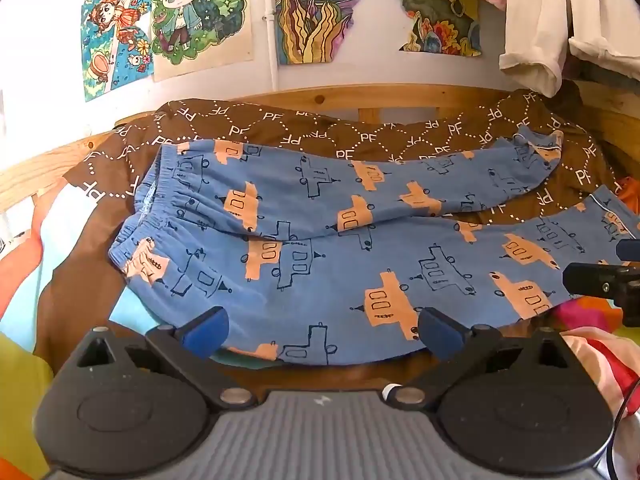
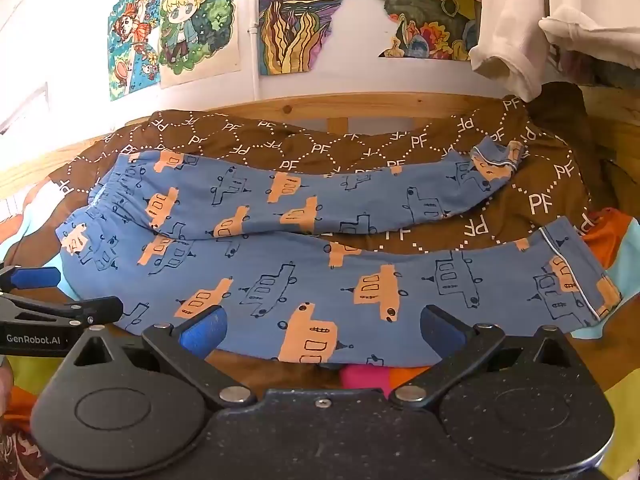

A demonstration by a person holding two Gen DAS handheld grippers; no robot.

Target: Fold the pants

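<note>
Pants (image 1: 320, 280), blue with orange and outlined car prints, lie flat across a brown quilt (image 1: 360, 136) marked "PF". Waistband (image 1: 160, 216) to the left, both legs running right. Far leg (image 1: 380, 184) angles away toward the wooden rail (image 1: 320, 98); near leg (image 1: 460, 276) lies along the front edge, a wedge of quilt showing between the two cuffs. Near cuff (image 2: 580, 276) has white piping.

Left gripper (image 1: 322, 330): blue fingers spread wide, nothing between them, poised just short of the pants' near edge, toward the waist end. Right gripper (image 2: 322, 330): likewise spread and empty, at the near edge of the near leg, further toward the cuff. Each gripper shows at the edge of the other's view, so they sit side by side.

Drawings (image 1: 168, 20) taped on the white wall behind. Pale garment (image 1: 536, 32) hangs at upper right.
</note>
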